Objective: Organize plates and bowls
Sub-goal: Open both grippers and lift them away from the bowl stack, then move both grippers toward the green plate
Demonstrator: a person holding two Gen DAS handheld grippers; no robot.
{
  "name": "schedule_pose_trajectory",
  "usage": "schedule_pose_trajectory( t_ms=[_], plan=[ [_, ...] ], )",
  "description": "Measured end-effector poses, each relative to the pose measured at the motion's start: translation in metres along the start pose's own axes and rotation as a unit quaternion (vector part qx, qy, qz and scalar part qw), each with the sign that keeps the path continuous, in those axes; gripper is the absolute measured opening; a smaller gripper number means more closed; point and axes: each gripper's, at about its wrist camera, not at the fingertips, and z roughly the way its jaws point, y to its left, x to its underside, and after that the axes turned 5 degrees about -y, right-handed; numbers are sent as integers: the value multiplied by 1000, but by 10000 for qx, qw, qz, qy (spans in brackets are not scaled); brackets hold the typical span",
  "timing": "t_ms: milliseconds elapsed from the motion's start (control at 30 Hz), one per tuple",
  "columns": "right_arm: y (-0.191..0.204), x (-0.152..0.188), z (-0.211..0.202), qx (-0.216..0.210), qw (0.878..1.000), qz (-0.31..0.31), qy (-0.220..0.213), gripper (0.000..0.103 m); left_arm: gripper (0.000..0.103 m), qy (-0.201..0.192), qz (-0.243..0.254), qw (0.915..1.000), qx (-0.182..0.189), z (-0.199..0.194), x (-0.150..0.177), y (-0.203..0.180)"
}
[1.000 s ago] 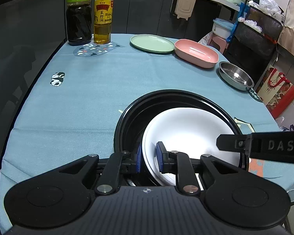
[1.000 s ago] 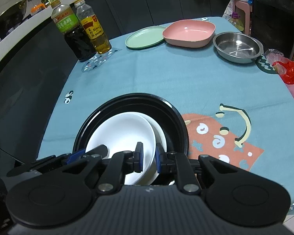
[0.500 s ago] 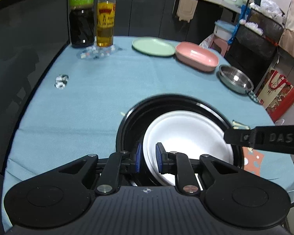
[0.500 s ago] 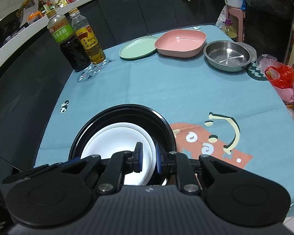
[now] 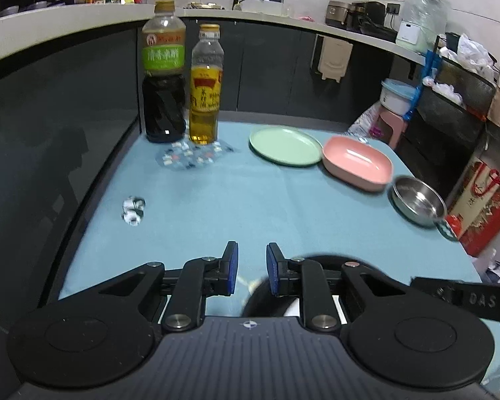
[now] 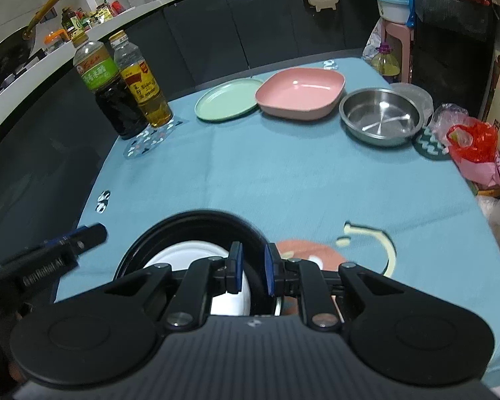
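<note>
The left claw [image 5: 251, 268] hangs at 6 o'clock of its view with its blue pads spread a little and nothing between them, only blue cloth showing in the gap. The right claw [image 6: 252, 268] is likewise slightly parted and grips nothing; its pads sit over the near right rim of the black plate [image 6: 196, 221], without a clear sign of touch. The white plate [image 6: 183, 253] lies nested inside the black one, at 6 to 7 o'clock on the desk [image 6: 283, 173].

From the right wrist view, left to right along the far side: the dark vinegar bottle [image 6: 111, 100] at 10 o'clock, touching or just beside the yellow oil bottle [image 6: 143, 90]; then the green plate [image 6: 228, 100] at 12 o'clock, its edge meeting the pink dish [image 6: 300, 93]; then the steel bowl [image 6: 380, 120] at 2 o'clock, near the pink dish but apart from it.
</note>
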Motion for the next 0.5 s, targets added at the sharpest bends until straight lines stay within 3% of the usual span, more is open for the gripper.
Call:
schedule_pose_trajectory(
  t_ms=[500],
  plan=[
    [-1,-30,32,82,9998,-128,87,15,20,150,101,9998,-76,47,-25,-4]
  ],
)
